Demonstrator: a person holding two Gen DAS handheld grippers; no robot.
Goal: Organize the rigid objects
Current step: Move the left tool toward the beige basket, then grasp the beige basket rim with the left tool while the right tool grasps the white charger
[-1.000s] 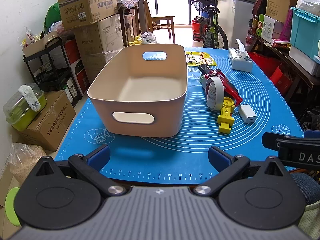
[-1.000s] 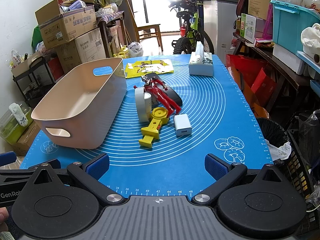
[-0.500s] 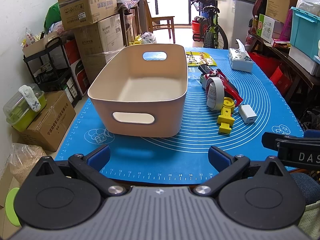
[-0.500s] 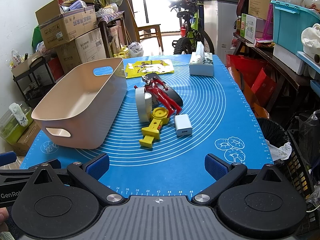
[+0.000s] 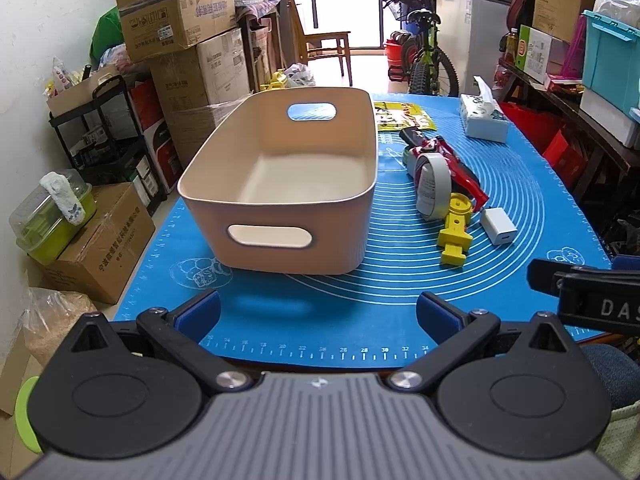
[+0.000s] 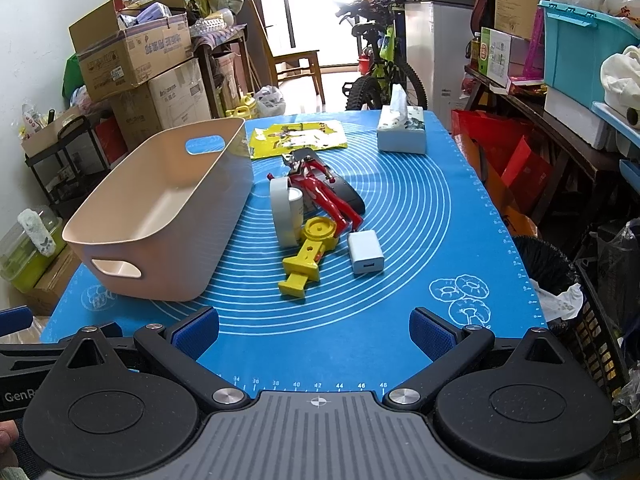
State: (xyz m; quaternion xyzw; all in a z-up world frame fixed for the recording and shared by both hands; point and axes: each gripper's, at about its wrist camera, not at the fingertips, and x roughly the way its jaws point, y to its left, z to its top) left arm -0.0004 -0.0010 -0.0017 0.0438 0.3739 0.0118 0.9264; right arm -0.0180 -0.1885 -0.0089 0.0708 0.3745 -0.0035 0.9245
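- The left claw [image 5: 318,312] hovers over the near edge of the bench, its jaws spread wide and holding nothing; its blue pads [image 5: 199,312] sit well apart.
- The right claw [image 6: 314,330] is also wide and empty, low over the blue silicone mat with white rings [image 6: 400,200] that covers the bench.
- A beige plastic basket with two oval handle holes [image 5: 280,200] stands on the left part of the mat — nothing is visible inside it.
- Just right of the basket lies a group of rigid objects, close together:
  - a grey roll of tape [image 6: 282,216] stands on its edge, nearest to the basket;
  - a yellow plastic toy tool with a round head [image 6: 306,260] lies flat, touching the tape roll;
  - a small white charger block [image 6: 365,251] lies just beside the yellow tool, on its right;
  - red-handled pliers [image 6: 320,192] lie behind them, over a dark object I cannot identify.
- Farther back, a yellow printed packet [image 6: 298,140] lies flat, and a white tissue box [image 6: 402,134] stands near the far right corner — well apart from the group.
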